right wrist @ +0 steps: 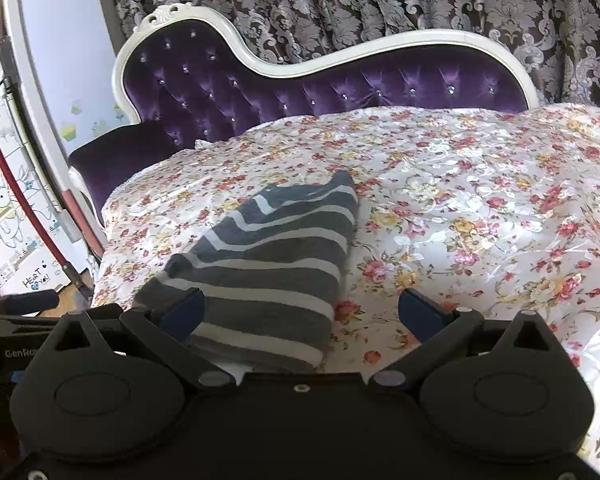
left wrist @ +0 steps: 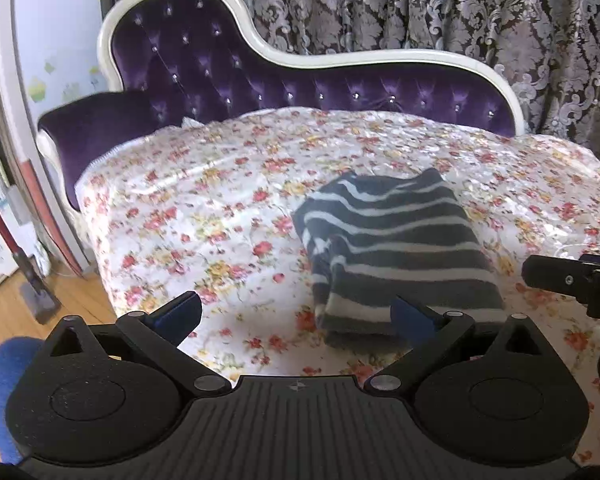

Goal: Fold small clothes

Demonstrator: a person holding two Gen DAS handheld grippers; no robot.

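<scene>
Both claws spread, left claw [left wrist: 296, 316], right claw [right wrist: 300, 314], apparently folded striped garment [left wrist: 392, 248] on floral cover [left wrist: 204, 216]

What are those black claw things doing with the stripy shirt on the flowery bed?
A person is holding two grabber tools to fold small clothes. The striped garment lies on the flowery bedspread, already folded into a neat, narrow bundle. Both grabbers are open and holding nothing: the left gripper hangs just in front of the bundle's near end, and the right gripper sits at its near right corner. Behind the bed stands a purple headboard.
</scene>
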